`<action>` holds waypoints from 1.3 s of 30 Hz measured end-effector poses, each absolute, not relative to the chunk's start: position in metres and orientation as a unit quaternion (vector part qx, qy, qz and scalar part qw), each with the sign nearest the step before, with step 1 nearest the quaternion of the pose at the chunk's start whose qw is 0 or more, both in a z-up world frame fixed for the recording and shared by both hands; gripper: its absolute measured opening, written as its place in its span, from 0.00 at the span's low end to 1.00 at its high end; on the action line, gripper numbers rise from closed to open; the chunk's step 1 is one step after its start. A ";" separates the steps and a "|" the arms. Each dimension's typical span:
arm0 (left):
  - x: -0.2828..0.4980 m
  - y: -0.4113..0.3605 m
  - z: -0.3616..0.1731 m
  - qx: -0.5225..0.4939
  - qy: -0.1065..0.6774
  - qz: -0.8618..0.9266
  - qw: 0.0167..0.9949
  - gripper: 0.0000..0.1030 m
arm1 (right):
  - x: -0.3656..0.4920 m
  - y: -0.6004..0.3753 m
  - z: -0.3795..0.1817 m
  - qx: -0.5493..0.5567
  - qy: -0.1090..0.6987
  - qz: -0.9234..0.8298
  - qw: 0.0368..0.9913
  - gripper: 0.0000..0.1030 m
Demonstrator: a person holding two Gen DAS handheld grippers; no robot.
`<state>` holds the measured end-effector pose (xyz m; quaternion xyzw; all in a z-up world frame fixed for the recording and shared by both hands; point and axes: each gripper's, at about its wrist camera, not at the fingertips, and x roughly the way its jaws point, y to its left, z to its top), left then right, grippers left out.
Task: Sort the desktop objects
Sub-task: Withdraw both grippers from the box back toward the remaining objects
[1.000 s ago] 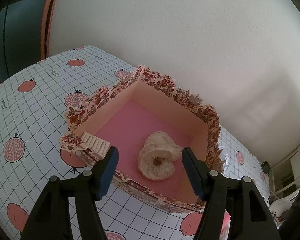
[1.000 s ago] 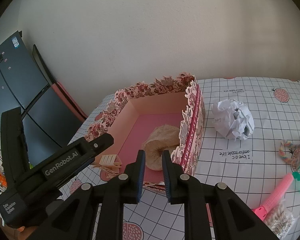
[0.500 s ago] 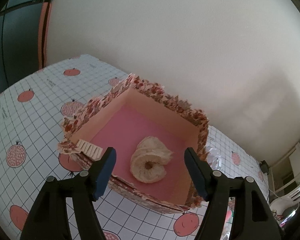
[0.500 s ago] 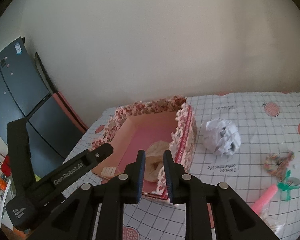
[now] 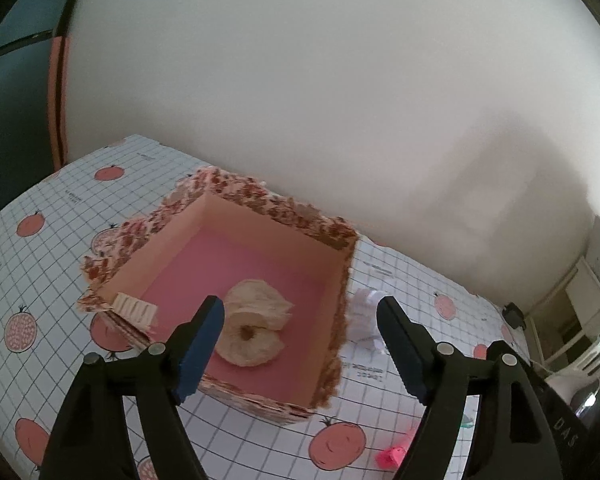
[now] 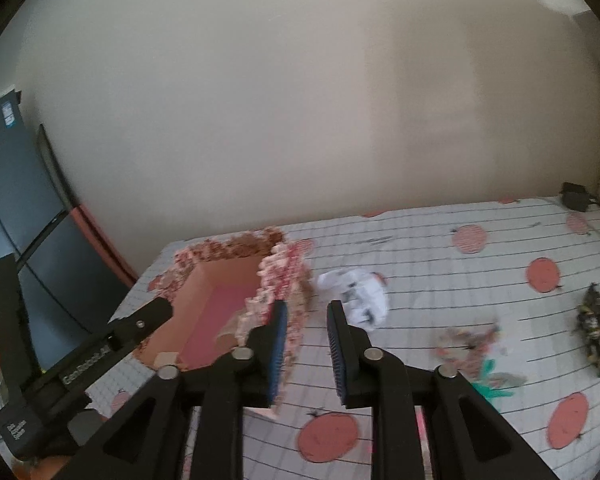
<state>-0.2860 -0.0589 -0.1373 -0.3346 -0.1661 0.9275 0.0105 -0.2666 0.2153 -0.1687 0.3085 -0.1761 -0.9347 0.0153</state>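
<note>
A pale, ring-shaped loofah (image 5: 252, 330) is lying inside the flowery pink box (image 5: 342, 316); both the left gripper (image 5: 300, 344) and the right gripper (image 6: 306, 350) are spreading, pinching nothing.

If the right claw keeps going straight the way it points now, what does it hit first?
Most likely the crumpled paper ball, which sits just beyond the gap of the right claw, whose jaws are opening and empty. The floral box wall lies close on its left; depth is unclear.
</note>
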 end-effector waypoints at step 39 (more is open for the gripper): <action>-0.293 0.051 -0.193 -0.473 -0.078 0.875 0.064 0.91 | -0.237 0.291 -0.235 0.486 -0.129 -0.864 -0.018 0.91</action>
